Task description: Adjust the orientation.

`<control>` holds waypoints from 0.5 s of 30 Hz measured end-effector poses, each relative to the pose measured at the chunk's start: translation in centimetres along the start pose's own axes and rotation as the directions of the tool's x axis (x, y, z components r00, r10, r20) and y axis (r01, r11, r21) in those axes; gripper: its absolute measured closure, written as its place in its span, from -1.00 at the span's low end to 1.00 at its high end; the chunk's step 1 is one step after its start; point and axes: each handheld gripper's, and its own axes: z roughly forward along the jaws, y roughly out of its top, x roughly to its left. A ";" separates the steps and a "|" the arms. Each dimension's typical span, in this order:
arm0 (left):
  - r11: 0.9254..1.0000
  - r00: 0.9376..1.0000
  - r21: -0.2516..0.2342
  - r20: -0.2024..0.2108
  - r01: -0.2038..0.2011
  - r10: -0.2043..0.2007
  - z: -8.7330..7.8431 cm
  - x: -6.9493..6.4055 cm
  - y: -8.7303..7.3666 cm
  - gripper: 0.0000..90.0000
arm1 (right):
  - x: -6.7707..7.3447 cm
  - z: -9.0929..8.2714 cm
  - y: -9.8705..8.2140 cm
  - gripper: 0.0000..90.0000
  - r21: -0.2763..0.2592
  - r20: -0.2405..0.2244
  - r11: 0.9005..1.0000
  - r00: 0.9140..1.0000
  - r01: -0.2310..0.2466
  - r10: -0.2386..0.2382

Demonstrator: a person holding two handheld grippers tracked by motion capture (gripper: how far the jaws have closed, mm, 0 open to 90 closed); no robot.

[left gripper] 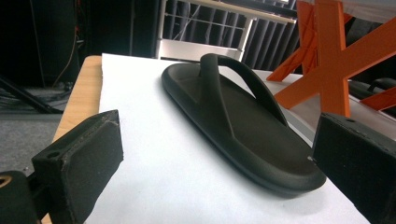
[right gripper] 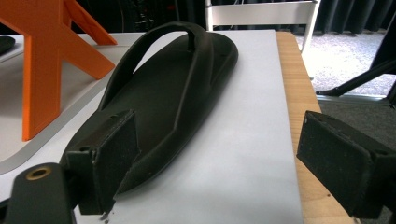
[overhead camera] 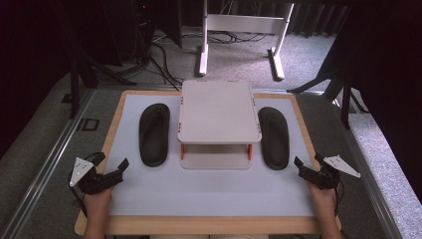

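Two black flip-flops lie on the white mat of the counter [overhead camera: 209, 194], one on each side of a single two-tier stand [overhead camera: 219, 112] that sits in the middle toward the far edge; the left flip-flop [overhead camera: 154, 134] lies just beside the stand's left side, sole down, strap up, lengthwise away from the person; the right flip-flop [overhead camera: 273, 137] lies just beside the stand's right side in the same way; neither touches the stand as far as the high view shows; the stand has a pale top shelf, a pale lower shelf and orange legs, which show as orange cross-braces in both gripper views; there are two grippers, one in each hand; the left gripper [overhead camera: 110, 167] hovers nearer the person than the left flip-flop and to the left of the stand, its jaws spread wide with nothing between them; the right gripper [overhead camera: 308, 164] hovers nearer the person than the right flip-flop and to the right of the stand, its jaws likewise wide apart and holding nothing; each gripper view looks along the heel end of its own flip-flop [left gripper: 243, 126] [right gripper: 173, 93], which lies apart from the jaws
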 end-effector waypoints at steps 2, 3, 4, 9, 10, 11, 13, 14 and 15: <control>1.000 1.000 0.013 0.004 0.007 -0.007 0.1 0.0 0.1 -0.96 | -0.1 0.0 0.0 -0.73 0.000 -0.004 1.000 1.000 -0.005 0.005; 1.000 1.000 0.024 0.011 0.014 -0.014 0.1 0.0 0.1 -0.96 | -0.1 0.0 0.0 -0.73 -0.004 0.000 1.000 1.000 -0.009 0.009; 0.999 1.000 0.034 0.021 0.023 -0.023 0.1 0.0 0.2 -0.96 | -0.1 -0.1 0.0 -0.73 -0.007 -0.002 1.000 1.000 -0.010 0.010; 0.995 0.997 0.087 0.046 0.052 -0.056 0.4 0.1 0.5 -0.95 | 0.0 0.0 0.0 -0.73 0.000 -0.008 1.000 1.000 0.002 -0.002; 0.993 0.997 0.100 0.051 0.055 -0.060 0.6 0.1 0.6 -0.95 | 0.0 0.0 0.0 -0.73 0.003 -0.004 1.000 1.000 0.008 -0.008; 0.993 0.997 0.107 0.053 0.052 -0.058 0.6 0.1 0.6 -0.95 | 0.1 0.0 0.0 -0.73 0.004 -0.003 1.000 1.000 0.011 -0.011; 0.991 0.998 0.132 0.048 0.027 -0.033 0.8 -0.1 0.7 -0.95 | 0.1 0.0 0.0 -0.73 0.005 -0.004 1.000 1.000 0.016 -0.016; 0.987 0.999 0.159 0.045 0.013 -0.021 1.0 -0.2 0.8 -0.95 | 0.1 0.0 0.0 -0.73 0.007 -0.003 1.000 1.000 0.017 -0.017; 0.985 0.999 0.170 0.045 0.008 -0.015 1.1 -0.2 0.8 -0.95 | 0.1 0.1 0.0 -0.73 0.009 0.000 1.000 1.000 0.019 -0.019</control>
